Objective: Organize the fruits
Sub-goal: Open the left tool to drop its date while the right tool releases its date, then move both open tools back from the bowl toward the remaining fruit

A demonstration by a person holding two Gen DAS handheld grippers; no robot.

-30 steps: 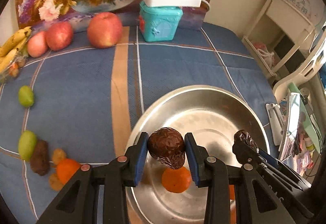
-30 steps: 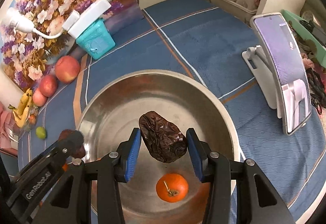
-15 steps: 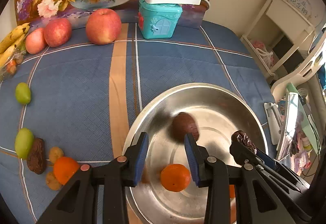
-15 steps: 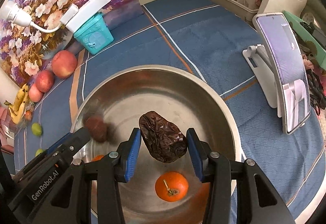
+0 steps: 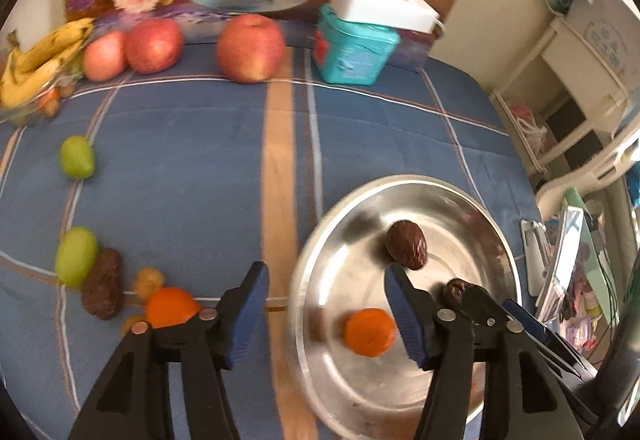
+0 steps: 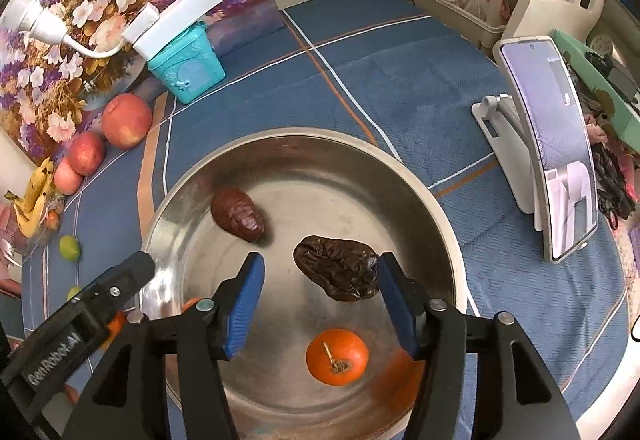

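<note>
You are working over a steel bowl (image 6: 416, 175), brushed metal with a dull shine and faint scuffs. Inside it your two dates look wrinkled: the darker one (image 6: 340, 272) crumpled and slightly glossy, the reddish one (image 6: 238, 213) smoother. The tangerine (image 6: 337, 356) has a pitted, waxy peel. The bedcover (image 6: 400, 79) under it is matt, woven quilted cloth. Your gripper pads (image 6: 246, 306) look like ribbed blue rubber on black matt plastic arms.

A steel bowl (image 6: 420, 175) on the blue bed holds a smooth brown date (image 6: 238, 214) at its left, a darker wrinkled date (image 6: 338, 268) mid-bowl and an orange (image 6: 337, 356) nearest the camera; more fruits lie outside on the cover
</note>
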